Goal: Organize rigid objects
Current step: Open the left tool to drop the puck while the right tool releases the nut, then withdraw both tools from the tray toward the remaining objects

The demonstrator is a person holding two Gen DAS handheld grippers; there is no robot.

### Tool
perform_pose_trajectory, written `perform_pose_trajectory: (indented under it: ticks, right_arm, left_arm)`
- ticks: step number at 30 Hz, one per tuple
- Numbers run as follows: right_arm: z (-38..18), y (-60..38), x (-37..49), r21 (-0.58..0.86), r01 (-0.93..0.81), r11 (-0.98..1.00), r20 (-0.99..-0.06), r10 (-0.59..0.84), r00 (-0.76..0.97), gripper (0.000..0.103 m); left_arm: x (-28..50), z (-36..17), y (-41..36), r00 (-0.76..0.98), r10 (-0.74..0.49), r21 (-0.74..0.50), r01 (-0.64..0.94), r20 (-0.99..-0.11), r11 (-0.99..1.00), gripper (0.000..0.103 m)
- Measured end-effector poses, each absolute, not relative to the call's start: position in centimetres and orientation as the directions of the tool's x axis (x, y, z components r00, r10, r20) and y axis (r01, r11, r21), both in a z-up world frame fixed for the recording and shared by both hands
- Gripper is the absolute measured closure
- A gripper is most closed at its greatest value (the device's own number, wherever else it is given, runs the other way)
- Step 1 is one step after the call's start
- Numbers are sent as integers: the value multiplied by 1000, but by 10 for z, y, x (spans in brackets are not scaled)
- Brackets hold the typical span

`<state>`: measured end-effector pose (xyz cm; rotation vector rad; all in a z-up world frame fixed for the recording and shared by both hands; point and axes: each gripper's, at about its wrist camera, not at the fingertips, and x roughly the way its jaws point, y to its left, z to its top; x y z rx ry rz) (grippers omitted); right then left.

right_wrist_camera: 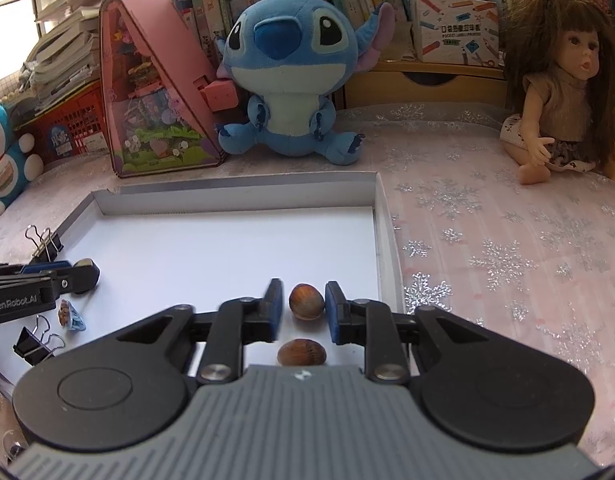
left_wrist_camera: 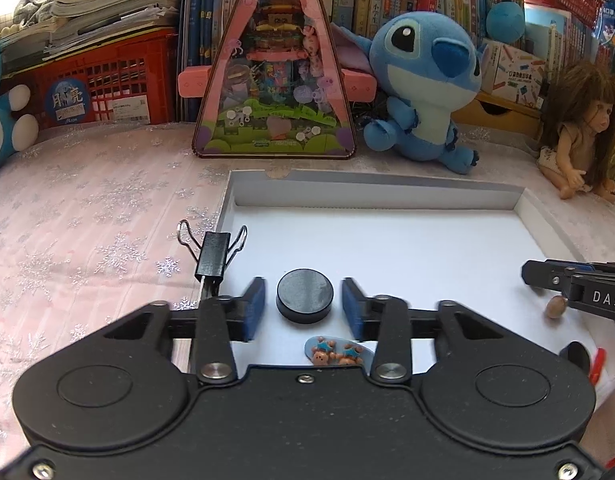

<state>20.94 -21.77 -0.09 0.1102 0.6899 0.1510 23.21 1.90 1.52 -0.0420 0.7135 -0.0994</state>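
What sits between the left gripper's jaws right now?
The left wrist view shows a black disc lying on the white tray floor between the open left gripper jaws, a gap each side.

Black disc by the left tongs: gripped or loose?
Loose. The disc lies flat in the tray, with gaps to both pads of the left tongs.

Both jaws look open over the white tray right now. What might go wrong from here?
1. The hazelnut between the open jaws of the right gripper is round; a nudge could roll it into the second hazelnut behind it.
2. The black disc lies free between the open jaws of the left gripper; a pad could drag it toward the bear hair clip.
3. The binder clip on the white tray rim could be knocked off.
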Motion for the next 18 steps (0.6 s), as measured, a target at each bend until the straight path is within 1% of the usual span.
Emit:
perform_pose_trajectory:
  ticks: [1, 5, 12, 18]
  right_arm:
    - [1, -219, 207, 157, -104, 982, -616, 180, 767, 46]
    - [10, -223, 197, 143, -108, 984, -581, 172, 795, 40]
    - [26, -224, 170, 101, -129, 986, -520, 163, 838, 32]
    - [32, -220, 139, 45, -159, 986, -476, 162, 864, 26]
  left_arm:
    - [229, 18, 20, 757, -115, -78, 84, -643, 993, 55]
    - [216, 31, 20, 783, -125, -72, 102, -610, 992, 43]
    - [182, 49, 15, 804, -181, -91, 157, -567, 983, 37]
    - [140, 57, 4, 816, -234, -78, 228, -529, 971, 33]
